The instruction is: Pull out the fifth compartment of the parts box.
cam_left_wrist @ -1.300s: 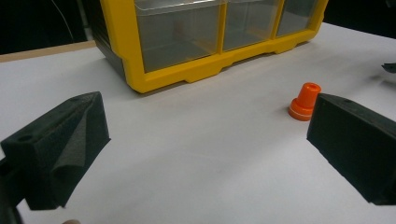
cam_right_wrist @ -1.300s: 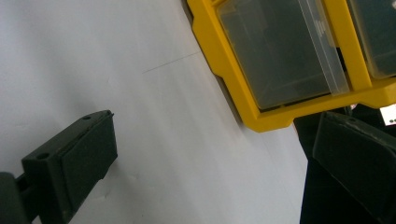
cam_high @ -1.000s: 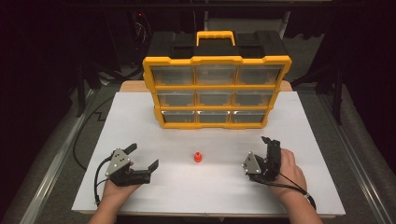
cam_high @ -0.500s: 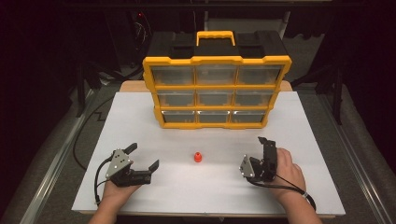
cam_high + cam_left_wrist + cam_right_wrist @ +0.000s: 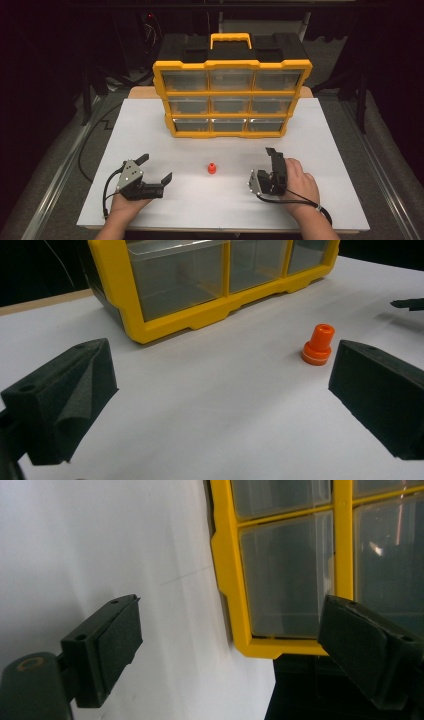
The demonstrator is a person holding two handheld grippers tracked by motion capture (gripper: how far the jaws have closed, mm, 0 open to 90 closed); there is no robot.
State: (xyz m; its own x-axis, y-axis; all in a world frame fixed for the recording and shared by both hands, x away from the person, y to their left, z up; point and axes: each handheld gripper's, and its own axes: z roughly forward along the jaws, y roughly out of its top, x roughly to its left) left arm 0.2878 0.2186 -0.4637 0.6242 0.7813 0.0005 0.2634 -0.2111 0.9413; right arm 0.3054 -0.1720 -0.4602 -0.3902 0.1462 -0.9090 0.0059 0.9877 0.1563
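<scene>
Jaws of both your left gripper (image 5: 156, 176) and right gripper (image 5: 270, 166) are released; the orange cap (image 5: 318, 344) stands just beyond your left jaws, ready for grabbing.

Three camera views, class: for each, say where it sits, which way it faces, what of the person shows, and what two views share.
High view: above the near table edge, looking forward and down; both hands, left gripper, right gripper.
Left gripper view: between open jaws, facing the orange cap and yellow drawer organizer.
Right gripper view: rolled sideways, open jaws, facing the organizer.
Shared: high and left gripper views both show the cap.
</scene>
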